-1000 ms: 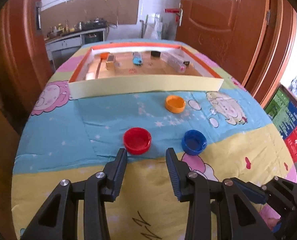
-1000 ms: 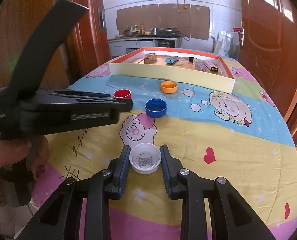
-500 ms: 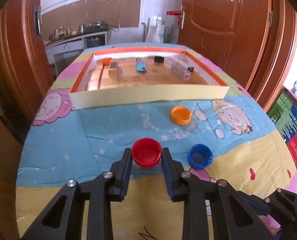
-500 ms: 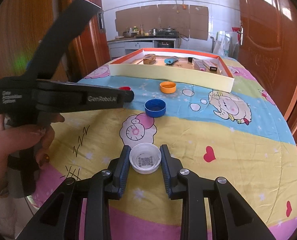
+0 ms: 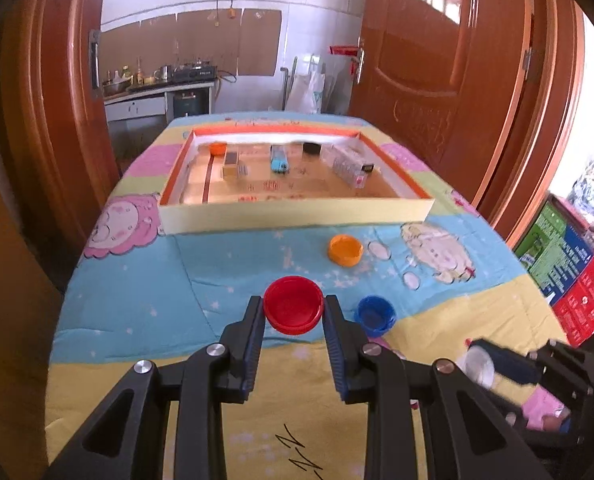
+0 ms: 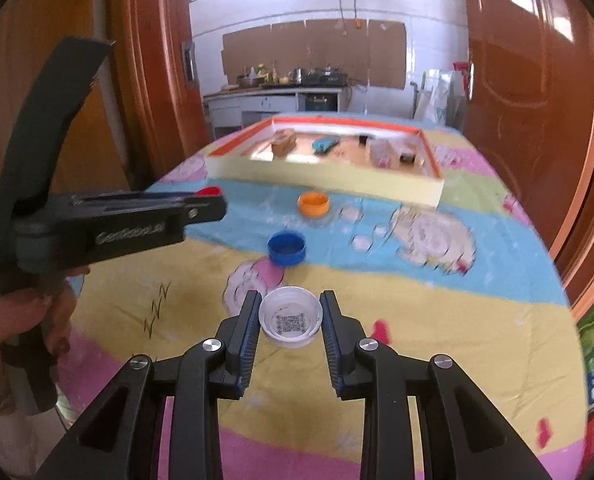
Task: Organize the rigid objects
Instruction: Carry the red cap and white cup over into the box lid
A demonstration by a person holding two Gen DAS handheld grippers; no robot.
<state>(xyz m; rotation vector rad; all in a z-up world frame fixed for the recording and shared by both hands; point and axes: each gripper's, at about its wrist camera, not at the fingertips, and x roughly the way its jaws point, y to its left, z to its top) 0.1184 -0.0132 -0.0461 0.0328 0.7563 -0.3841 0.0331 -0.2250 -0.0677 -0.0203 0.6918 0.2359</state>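
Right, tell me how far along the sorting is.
Done: several items already lie in the orange-rimmed tray, including a small orange cap.

In hand: the left gripper is shut on the red cap, and the right gripper is shut on the white cap.

Left: the orange cap and the blue cap sit loose on the tablecloth.

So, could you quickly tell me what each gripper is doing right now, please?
Left gripper: closed on the red bottle cap.
Right gripper: closed on the white bottle cap.
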